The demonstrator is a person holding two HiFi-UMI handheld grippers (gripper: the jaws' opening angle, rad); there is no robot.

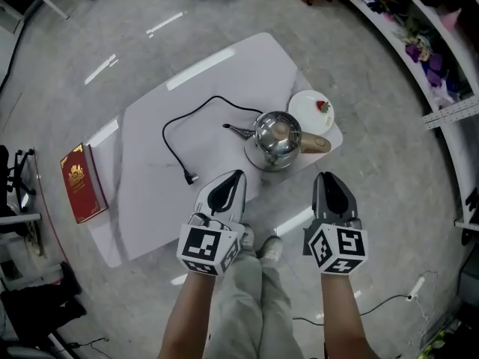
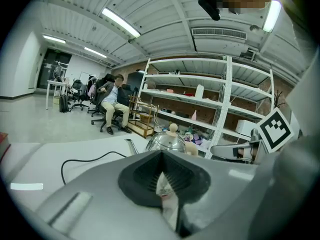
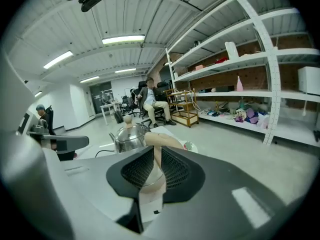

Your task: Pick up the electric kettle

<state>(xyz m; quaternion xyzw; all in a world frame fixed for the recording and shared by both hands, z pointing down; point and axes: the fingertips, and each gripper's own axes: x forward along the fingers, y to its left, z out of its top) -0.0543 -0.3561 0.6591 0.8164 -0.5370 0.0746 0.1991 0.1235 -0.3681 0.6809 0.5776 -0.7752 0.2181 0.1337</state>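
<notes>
The stainless electric kettle (image 1: 275,137) stands on its round base near the white table's (image 1: 150,178) near-right corner, its wooden handle (image 1: 315,143) pointing right and its spout left. A black cord (image 1: 179,129) loops across the table from it. My left gripper (image 1: 237,175) hovers shut over the table's near edge, just left of and short of the kettle. My right gripper (image 1: 324,176) hangs shut off the table edge, below the handle. In the left gripper view the kettle (image 2: 166,140) rises beyond the jaws. In the right gripper view the kettle (image 3: 129,135) and handle (image 3: 165,142) lie straight ahead.
A white plate (image 1: 311,111) with a strawberry sits behind the kettle at the table's right edge. A red book (image 1: 81,182) lies at the table's left end. Shelving (image 1: 426,43) runs along the right. A seated person (image 2: 112,101) is far off among office chairs.
</notes>
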